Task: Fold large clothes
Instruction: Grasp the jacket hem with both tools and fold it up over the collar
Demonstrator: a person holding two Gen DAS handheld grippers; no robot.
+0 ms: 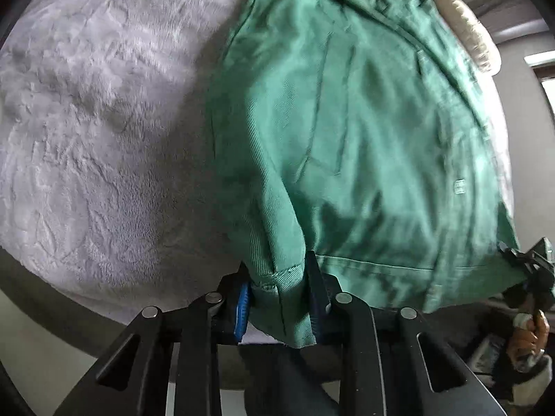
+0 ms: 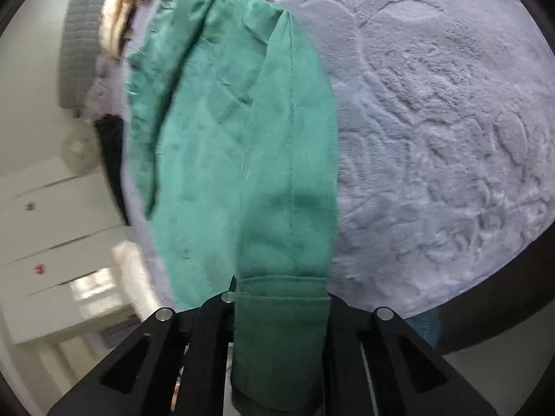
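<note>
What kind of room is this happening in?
Probably a bedroom: the green garment lies over a fluffy grey blanket that looks like bedding, with a quilted grey headboard-like panel and white drawers beside it.

You have open fuzzy blanket [image 1: 97,131] on your left. The green clothes [image 1: 347,138] and far tan bundle [image 1: 461,17] block your right.

Your two wrist views look close along their fingers [image 1: 242,306] across the green garment [image 1: 364,145] and grey plush bed cover [image 2: 451,138], which both share.
</note>
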